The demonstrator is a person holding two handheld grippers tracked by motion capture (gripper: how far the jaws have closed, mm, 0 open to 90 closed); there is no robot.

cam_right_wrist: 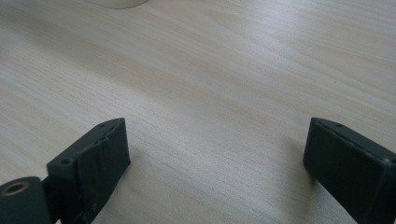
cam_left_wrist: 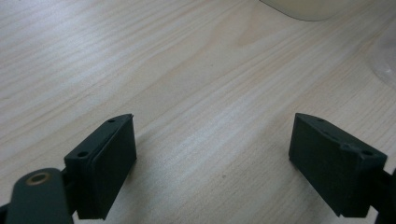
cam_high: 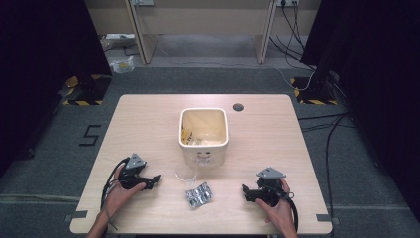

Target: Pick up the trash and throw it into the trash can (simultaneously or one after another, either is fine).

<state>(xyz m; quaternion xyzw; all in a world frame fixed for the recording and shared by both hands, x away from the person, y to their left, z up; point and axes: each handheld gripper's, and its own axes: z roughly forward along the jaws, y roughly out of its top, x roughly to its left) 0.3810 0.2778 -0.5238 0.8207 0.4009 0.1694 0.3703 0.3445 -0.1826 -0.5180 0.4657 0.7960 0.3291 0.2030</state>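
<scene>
- From the high view we see both tools resting on the pale wood-grain table (cam_high: pixel 148 124): the left gripper (cam_high: pixel 157 177) and the right gripper (cam_high: pixel 244 189), each held in a hand, their tips turned toward one another.
- Between them, nearer the right gripper's tip than the left's, lies a crinkled silvery blister pack (cam_high: pixel 199 194), flat on the wood and touching neither tool.
- Just beyond the left gripper's tip stands a small clear cup (cam_high: pixel 186 172); behind it sits a cream, rounded-square plastic bin (cam_high: pixel 203 130).
- The left gripper view adds what the high view cannot: its matte black, blocky pads (cam_left_wrist: pixel 114 163) stand wide apart over bare wood, released, with the bin's rim and the cup's clear edge at the far right.
- The right gripper view shows its jaws equally spread and holding nothing; one pad (cam_right_wrist: pixel 100 163) looks scuffed and wrinkled.
</scene>
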